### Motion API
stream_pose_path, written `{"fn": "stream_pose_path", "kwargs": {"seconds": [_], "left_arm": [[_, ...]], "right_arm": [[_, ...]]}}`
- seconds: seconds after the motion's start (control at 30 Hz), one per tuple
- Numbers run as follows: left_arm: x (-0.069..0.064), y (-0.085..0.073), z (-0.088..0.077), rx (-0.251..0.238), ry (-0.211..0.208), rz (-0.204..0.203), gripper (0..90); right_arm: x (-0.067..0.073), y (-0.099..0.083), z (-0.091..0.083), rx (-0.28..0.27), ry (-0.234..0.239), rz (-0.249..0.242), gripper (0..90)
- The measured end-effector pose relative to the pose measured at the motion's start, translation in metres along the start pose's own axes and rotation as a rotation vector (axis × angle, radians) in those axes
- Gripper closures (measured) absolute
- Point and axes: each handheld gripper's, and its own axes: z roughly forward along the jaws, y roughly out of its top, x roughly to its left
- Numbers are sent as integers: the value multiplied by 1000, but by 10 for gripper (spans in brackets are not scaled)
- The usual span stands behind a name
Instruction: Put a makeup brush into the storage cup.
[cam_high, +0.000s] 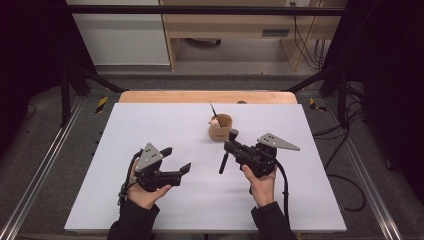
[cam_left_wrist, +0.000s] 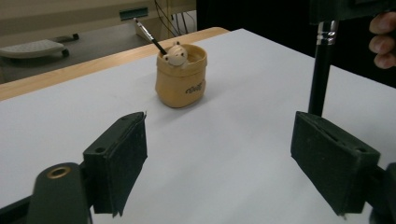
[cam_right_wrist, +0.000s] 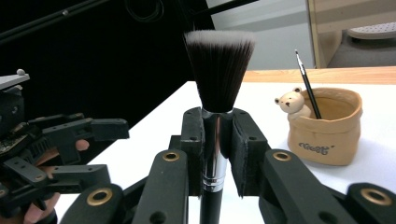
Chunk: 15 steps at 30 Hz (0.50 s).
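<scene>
- The table (cam_high: 150, 210) carries one white sheet with a strip of bare wood along its far edge; your two forearms come in over its near edge, sleeves dark.
- Your right hand (cam_high: 262, 185) sits right of centre and points the right gripper (cam_high: 231, 146) toward the left and slightly away from you, with one grey plate on top and a cable trailing back past your wrist.
- Your right gripper is clamped narrow on one brush (cam_right_wrist: 215, 116); in the right gripper view both pads press the silver ferrule, the bristles stand above the jaws and the black handle drops below them.
- In the high view the brush lies across the jaw tips, bristle end toward the cup and handle slanting back toward you, clear of the sheet as far as can be told.
- Your left hand (cam_high: 145, 192) rests left of centre, well apart from the right, and aims the left gripper (cam_high: 176, 159) to the right and a little away.
- Your left gripper stands wide with nothing between its pads; the left gripper view shows bare sheet in the gap.
- One tan cup (cam_high: 220, 128) stands upright on the sheet, just beyond the right gripper's tips.
- The cup holds one thin liner brush (cam_right_wrist: 308, 86) leaning on its rim, beside one small bear figure (cam_right_wrist: 293, 103).
</scene>
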Motion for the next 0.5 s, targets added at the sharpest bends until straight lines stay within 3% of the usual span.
{"fn": "stream_pose_path", "kwargs": {"seconds": [0.5], "left_arm": [[20,-20,-23,-3,33,5,110]], "right_arm": [[-4,4,-4,5,-26,-50,774]]}}
